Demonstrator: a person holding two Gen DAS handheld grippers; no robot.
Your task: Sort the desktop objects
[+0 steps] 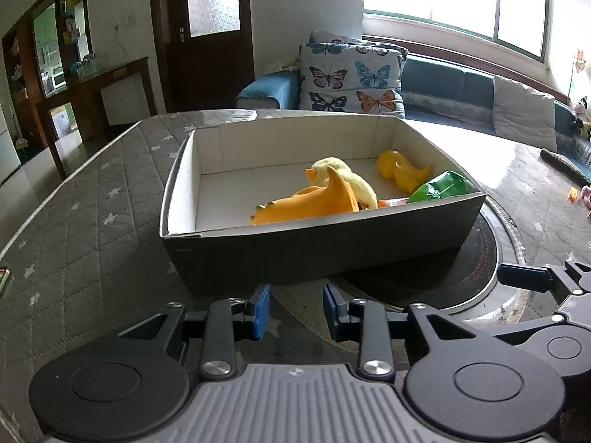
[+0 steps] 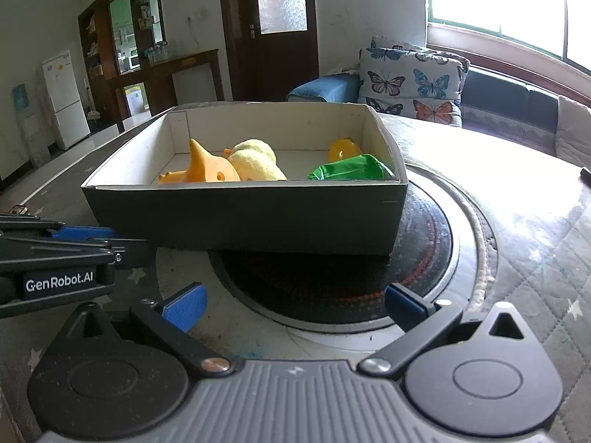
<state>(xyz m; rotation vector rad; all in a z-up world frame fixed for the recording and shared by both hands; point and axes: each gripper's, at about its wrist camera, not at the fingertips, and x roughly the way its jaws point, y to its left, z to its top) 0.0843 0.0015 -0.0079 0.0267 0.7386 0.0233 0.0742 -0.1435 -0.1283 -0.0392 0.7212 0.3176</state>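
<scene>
A dark box with a white inside (image 1: 314, 251) (image 2: 240, 214) stands on the table, partly over a round black hotplate. In it lie an orange dinosaur toy (image 1: 306, 203) (image 2: 201, 170), a pale yellow plush (image 1: 347, 177) (image 2: 255, 158), a yellow-orange toy (image 1: 402, 171) (image 2: 343, 149) and a green packet (image 1: 441, 186) (image 2: 351, 171). My left gripper (image 1: 295, 295) hovers just before the box's near wall, its blue pads a little apart with nothing between them. To its right, my right gripper (image 2: 295, 301) is spread wide and empty over the hotplate.
The round hotplate (image 2: 332, 277) is sunk into the table, which is covered by a grey quilted cloth with stars (image 1: 92, 221). A dark stick-like object (image 1: 561, 164) lies at the far right. Behind the table is a sofa with butterfly cushions (image 1: 351, 77).
</scene>
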